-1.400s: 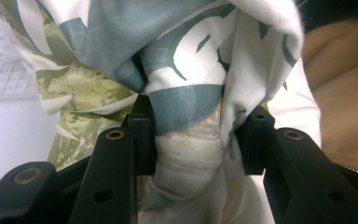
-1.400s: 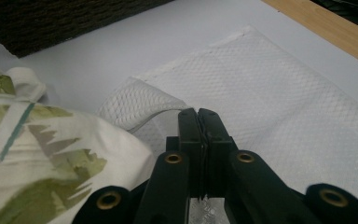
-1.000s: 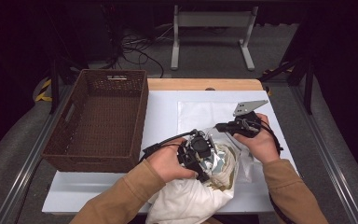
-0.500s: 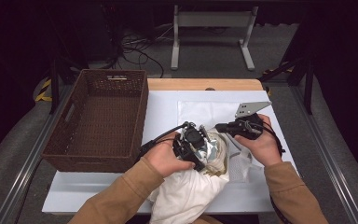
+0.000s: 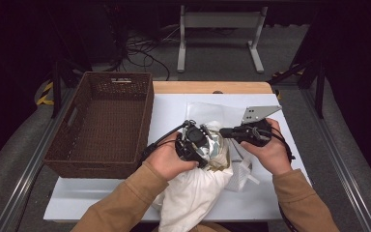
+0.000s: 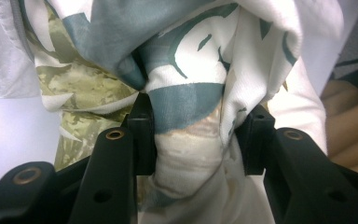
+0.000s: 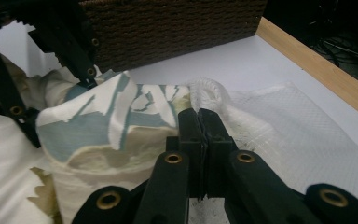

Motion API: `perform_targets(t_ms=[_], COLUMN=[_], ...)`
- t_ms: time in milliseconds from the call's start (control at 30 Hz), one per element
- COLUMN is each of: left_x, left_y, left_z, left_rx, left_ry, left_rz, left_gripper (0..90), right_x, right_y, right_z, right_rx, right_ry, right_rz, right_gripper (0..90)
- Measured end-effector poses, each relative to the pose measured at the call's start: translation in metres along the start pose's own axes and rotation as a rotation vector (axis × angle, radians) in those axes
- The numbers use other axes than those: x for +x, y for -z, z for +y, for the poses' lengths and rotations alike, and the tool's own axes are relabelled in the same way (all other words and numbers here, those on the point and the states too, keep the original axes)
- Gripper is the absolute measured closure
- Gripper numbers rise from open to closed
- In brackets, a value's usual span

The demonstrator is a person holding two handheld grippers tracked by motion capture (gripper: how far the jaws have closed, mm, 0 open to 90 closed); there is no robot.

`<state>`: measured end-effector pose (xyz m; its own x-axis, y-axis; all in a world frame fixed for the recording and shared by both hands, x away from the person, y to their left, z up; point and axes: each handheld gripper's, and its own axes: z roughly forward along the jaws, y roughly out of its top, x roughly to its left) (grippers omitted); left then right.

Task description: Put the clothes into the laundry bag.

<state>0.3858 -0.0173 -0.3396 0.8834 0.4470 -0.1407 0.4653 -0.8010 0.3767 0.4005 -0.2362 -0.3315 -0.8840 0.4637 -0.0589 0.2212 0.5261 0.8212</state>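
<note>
- White cotton printed in teal and camouflage green, apparently a T-shirt (image 5: 198, 188), is bunched at the near middle of the table (image 5: 101, 203), draped toward the near edge, just right of the brown wicker basket (image 5: 101, 121).
- A thin, translucent white mesh bag (image 7: 279, 116) lies flat on the table to the right of the garment, with its thick rolled rim (image 7: 205, 91) raised against the cloth.
- The step in hand is judged to be bagging: the bundled garment is being brought to the mouth of the bag while that mouth is held up.
- The left gripper (image 6: 193, 130) is seen partly closed around a thick fold of the printed fabric; both pads press into the cloth, so the bundle is firmly grasped.
- The right gripper (image 7: 199, 126) is clenched, its jaws together with almost no gap; a pinch of the bag's thin material at the rim appears to be caught between them, though the layer itself is hard to make out.
- Next, the rim would need to be lifted and drawn wider, and the bundle pushed rightward into the opening.
- Care is called for, since the thin mesh may slip from the pinch.
</note>
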Motion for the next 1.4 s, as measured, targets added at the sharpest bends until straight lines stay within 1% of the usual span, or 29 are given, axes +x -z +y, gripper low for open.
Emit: perform_targets(t_ms=[33, 67, 167, 267, 367, 500, 567, 667, 700, 733, 833, 933, 967, 1033, 1067, 1100, 1133, 1167, 1300, 1400], left_x=[0.000, -0.001, -0.002, -0.004, -0.006, -0.002, 0.001, 0.006, 0.006, 0.007, 0.009, 0.009, 0.010, 0.013, 0.016, 0.016, 0.019, 0.020, 0.021, 0.024], left_y=[-0.001, -0.003, -0.006, -0.011, -0.014, -0.015, -0.015, -0.015, -0.015, -0.018, -0.026, -0.029, -0.028, -0.026, -0.025, -0.025, -0.027, -0.028, -0.031, -0.032], left_z=[0.001, 0.002, 0.004, 0.008, 0.011, 0.013, 0.013, 0.015, 0.015, 0.017, 0.021, 0.024, 0.024, 0.023, 0.023, 0.023, 0.023, 0.023, 0.024, 0.024], left_rx=[0.002, 0.006, 0.009, 0.010, 0.017, 0.011, 0.000, -0.020, -0.020, -0.014, 0.005, 0.004, -0.005, -0.028, -0.026, -0.026, -0.025, -0.022, -0.020, -0.028], left_ry=[-0.002, -0.009, -0.016, -0.029, -0.034, -0.014, 0.007, 0.025, 0.025, 0.016, 0.022, 0.020, 0.024, 0.050, 0.055, 0.055, 0.059, 0.065, 0.067, 0.082], left_rz=[0.008, 0.019, 0.018, 0.007, 0.005, 0.003, 0.011, 0.027, 0.027, 0.038, 0.037, 0.038, 0.040, 0.038, 0.040, 0.040, 0.034, 0.030, 0.037, 0.024], left_gripper=[58.7, 58.7, 58.7, 58.7, 58.6, 58.6, 58.6, 58.6, 58.5, 58.5, 58.3, 58.3, 58.3, 58.3, 58.3, 58.3, 58.3, 58.3, 58.3, 58.3], right_x=[0.000, 0.003, 0.005, 0.008, 0.010, 0.014, 0.015, 0.018, 0.018, 0.019, 0.023, 0.023, 0.023, 0.020, 0.018, 0.017, 0.016, 0.016, 0.016, 0.017], right_y=[0.000, 0.001, 0.001, 0.002, 0.001, 0.001, 0.002, 0.005, 0.005, 0.006, 0.007, 0.006, 0.005, 0.004, 0.003, 0.004, 0.004, 0.005, 0.007, 0.013], right_z=[0.000, 0.003, 0.006, 0.010, 0.011, 0.011, 0.009, 0.010, 0.010, 0.011, 0.011, 0.010, 0.008, 0.003, -0.001, -0.004, -0.006, -0.008, -0.012, -0.014], right_rx=[0.000, -0.003, -0.007, -0.015, -0.019, -0.016, -0.016, -0.025, -0.025, -0.025, -0.022, -0.021, -0.021, -0.001, 0.003, 0.000, -0.001, -0.004, -0.005, -0.021], right_ry=[0.000, 0.011, 0.019, 0.029, 0.030, 0.033, 0.033, 0.039, 0.039, 0.041, 0.051, 0.049, 0.044, 0.021, 0.010, -0.004, -0.006, -0.008, -0.018, -0.024], right_rz=[0.000, 0.002, 0.002, 0.008, 0.016, 0.025, 0.026, 0.025, 0.025, 0.024, 0.027, 0.032, 0.036, 0.051, 0.049, 0.051, 0.047, 0.047, 0.046, 0.031], right_gripper=[89.0, 89.0, 88.9, 89.0, 88.9, 88.9, 88.9, 88.9, 88.9, 88.9, 88.9, 88.8, 88.7, 88.0, 87.6, 86.8, 86.2, 85.4, 82.7, 77.8])
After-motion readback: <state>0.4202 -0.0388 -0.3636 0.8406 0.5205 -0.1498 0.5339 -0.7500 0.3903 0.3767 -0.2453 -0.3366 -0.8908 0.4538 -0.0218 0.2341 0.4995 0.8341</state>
